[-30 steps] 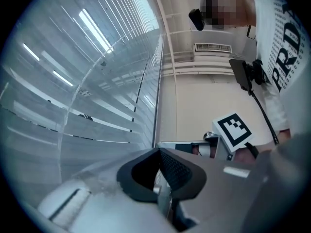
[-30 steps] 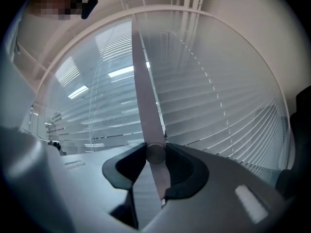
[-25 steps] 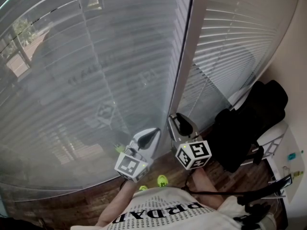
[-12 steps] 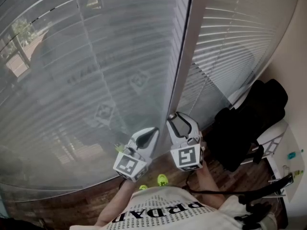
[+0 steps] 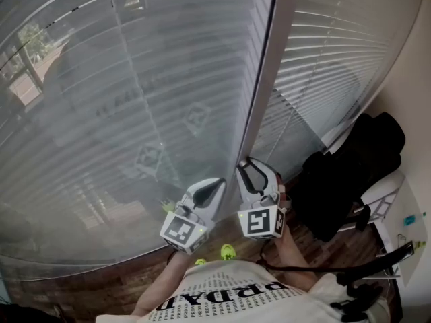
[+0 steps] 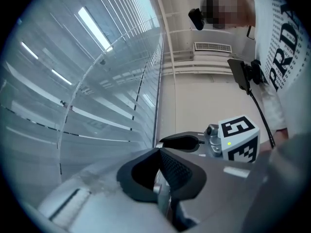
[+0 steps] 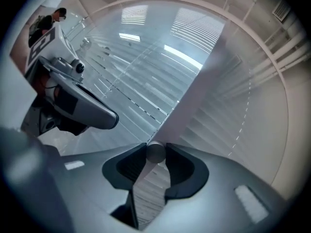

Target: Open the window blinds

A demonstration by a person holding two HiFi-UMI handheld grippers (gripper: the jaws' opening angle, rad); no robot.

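The wide left blind (image 5: 135, 113) hung full length over the glass, its slats lying mostly flat against the light, though a little of the outdoors showed at the far left edge; so I judged the task barely begun. My left tongs (image 5: 213, 186) sat low in front of that blind, pressed together at the tips with nothing between them, touching no slat or cord that I could see. Just to their right rose the pale window post (image 5: 269, 73). Beside its foot were my right tongs (image 5: 249, 170); they had just been closing, and in the right gripper view they pinched the round end of the tilt wand (image 7: 155, 152), pads on either side of it. Beyond the post hung the narrower right blind (image 5: 323, 66), also down, and a black bag (image 5: 350, 173) sat on the floor by the wall. I took the step in hand to be turning the wand to tilt the slats; the next move called for a firm pinch and a steady roll of the wrist, then a fresh grip once the wrist ran out of turn.
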